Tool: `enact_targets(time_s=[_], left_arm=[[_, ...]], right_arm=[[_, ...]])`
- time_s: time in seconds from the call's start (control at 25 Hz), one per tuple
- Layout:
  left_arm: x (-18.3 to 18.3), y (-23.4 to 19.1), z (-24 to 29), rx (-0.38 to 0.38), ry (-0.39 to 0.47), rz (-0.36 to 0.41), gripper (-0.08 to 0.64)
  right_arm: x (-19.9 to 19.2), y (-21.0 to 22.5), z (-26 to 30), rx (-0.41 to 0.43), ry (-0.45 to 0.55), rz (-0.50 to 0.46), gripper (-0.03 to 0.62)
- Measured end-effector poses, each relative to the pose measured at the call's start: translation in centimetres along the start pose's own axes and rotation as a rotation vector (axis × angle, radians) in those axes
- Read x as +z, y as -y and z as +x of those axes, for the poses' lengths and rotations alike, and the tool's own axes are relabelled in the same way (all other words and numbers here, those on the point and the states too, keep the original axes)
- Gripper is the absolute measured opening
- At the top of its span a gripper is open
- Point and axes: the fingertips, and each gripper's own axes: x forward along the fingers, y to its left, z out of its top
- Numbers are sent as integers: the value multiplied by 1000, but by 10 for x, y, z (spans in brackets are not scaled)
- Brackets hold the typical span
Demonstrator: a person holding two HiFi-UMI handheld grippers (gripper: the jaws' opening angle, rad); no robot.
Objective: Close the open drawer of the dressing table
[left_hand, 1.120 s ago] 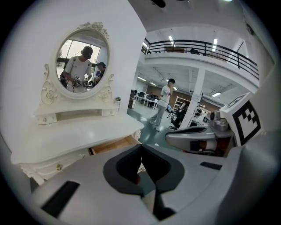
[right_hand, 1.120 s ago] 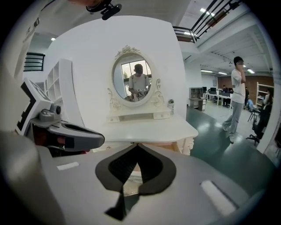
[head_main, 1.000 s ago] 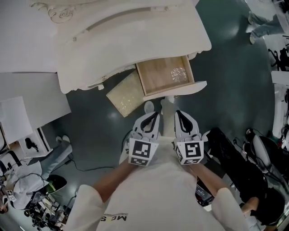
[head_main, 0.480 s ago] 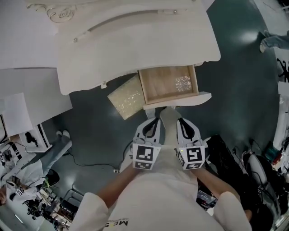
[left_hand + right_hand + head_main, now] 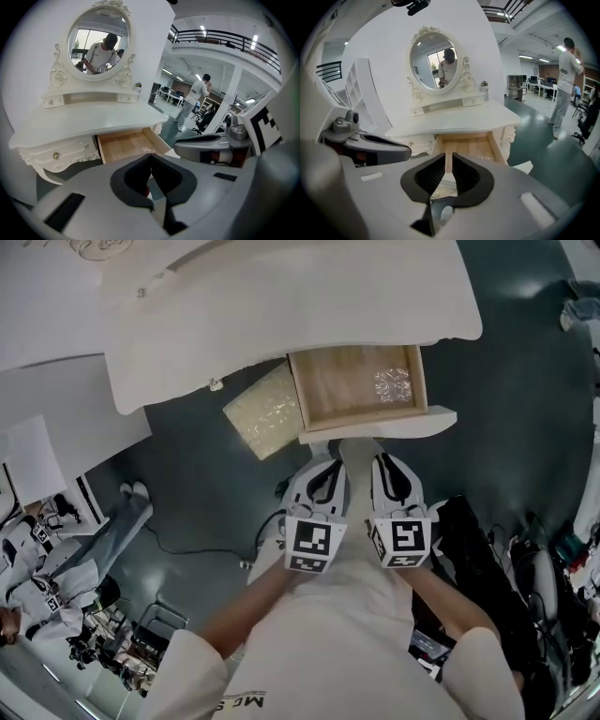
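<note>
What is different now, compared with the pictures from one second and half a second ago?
The left gripper and right gripper moved close to the drawer front. The right jaws have just been opening a little, with nothing between them. Nothing was grasped. The drawer stays open, the clear wrapper still inside.

Floor (image 5: 525,381): dark green, glossy.
Stool (image 5: 265,421): beige glittery seat, standing on the floor, left of centre.
Wrapper (image 5: 393,385): crumpled, clear, right of the stool and apart from it.
Standing person (image 5: 567,65): white shirt, back turned, one hand raised to the head, far right.
Seated person (image 5: 103,540): near left, grey trousers, white shoes.
Black bags (image 5: 478,549): heaped on the floor, near right.
Railing (image 5: 220,40): dark, along an upper gallery, far right.
</note>
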Motion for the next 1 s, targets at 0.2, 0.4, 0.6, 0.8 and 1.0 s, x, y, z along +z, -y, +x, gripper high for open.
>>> enact_targets(time_s=[0.2, 0.4, 0.6, 0.8, 1.0], left_arm=[[-17, 2, 15, -2, -24, -10, 9], [-33, -7, 29, 19, -53, -39, 9], [-45, -9, 39, 28, -58, -55, 9], [-63, -10, 48, 30, -80, -66, 9], [-74, -10, 57, 29, -94, -61, 9]], right_arm=[[-10, 9, 13, -14, -4, 31, 49], [-24, 14, 26, -27, -31, 39, 69], [-38, 22, 33, -47, -63, 44, 97], [-57, 29, 37, -71, -98, 40, 97], [-72, 37, 45, -91, -133, 42, 110]])
